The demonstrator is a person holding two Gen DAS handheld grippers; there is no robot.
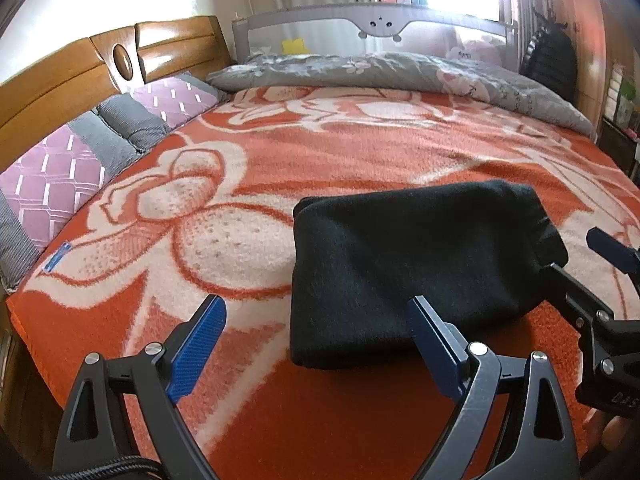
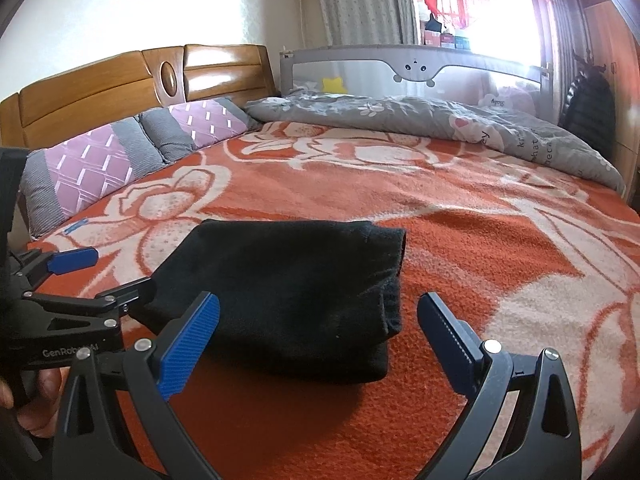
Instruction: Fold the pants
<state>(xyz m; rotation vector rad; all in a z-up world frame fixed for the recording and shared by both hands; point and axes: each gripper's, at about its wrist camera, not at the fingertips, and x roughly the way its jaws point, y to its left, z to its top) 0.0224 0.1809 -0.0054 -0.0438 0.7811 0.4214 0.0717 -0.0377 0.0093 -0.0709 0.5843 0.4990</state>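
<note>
Lying folded on the orange blanket [image 1: 280,420], the black pants [image 1: 408,264] sit at twelve o'clock. Left gripper [image 1: 316,344] and right gripper [image 2: 320,340] hover with jaws apart, empty.

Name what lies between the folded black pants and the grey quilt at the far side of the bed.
Only bare orange floral blanket lies between the pants and the quilt, clearest in the right wrist view.

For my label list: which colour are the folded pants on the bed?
Black, plain, no pattern: the pants show best in the right wrist view.
</note>
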